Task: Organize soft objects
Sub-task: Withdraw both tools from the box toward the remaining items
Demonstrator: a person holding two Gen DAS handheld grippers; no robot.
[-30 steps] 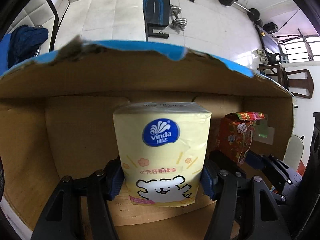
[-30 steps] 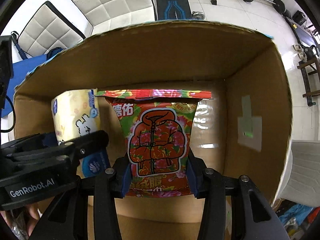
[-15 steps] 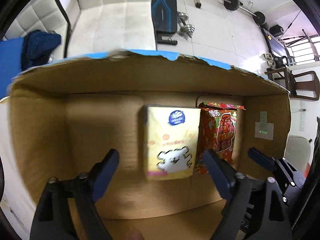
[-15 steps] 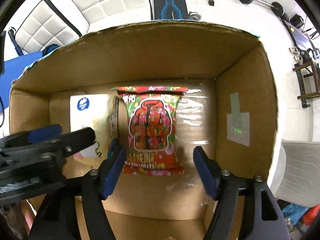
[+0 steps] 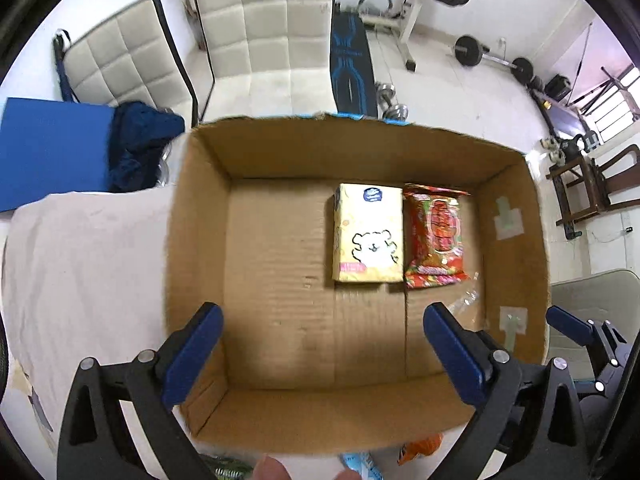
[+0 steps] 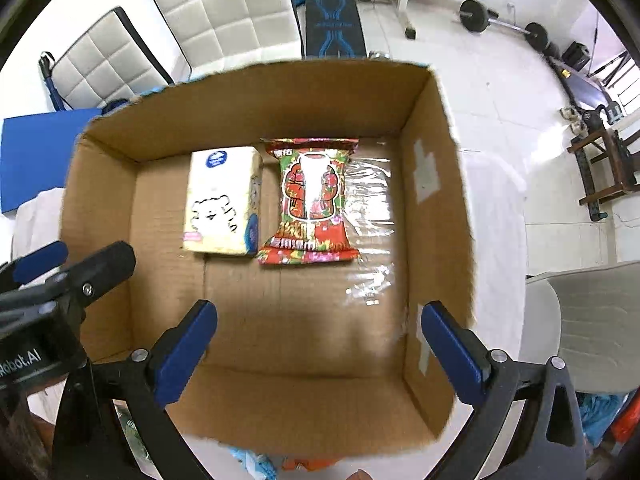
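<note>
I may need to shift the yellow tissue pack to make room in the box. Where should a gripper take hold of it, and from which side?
Probably across its two long sides, coming straight down from above. The tissue pack lies flat on the floor of the cardboard box, so only the top is free to approach. The red snack bag sits right beside one long side, so that finger has little room.

Bright daylight, fisheye warp, slight blur
</note>
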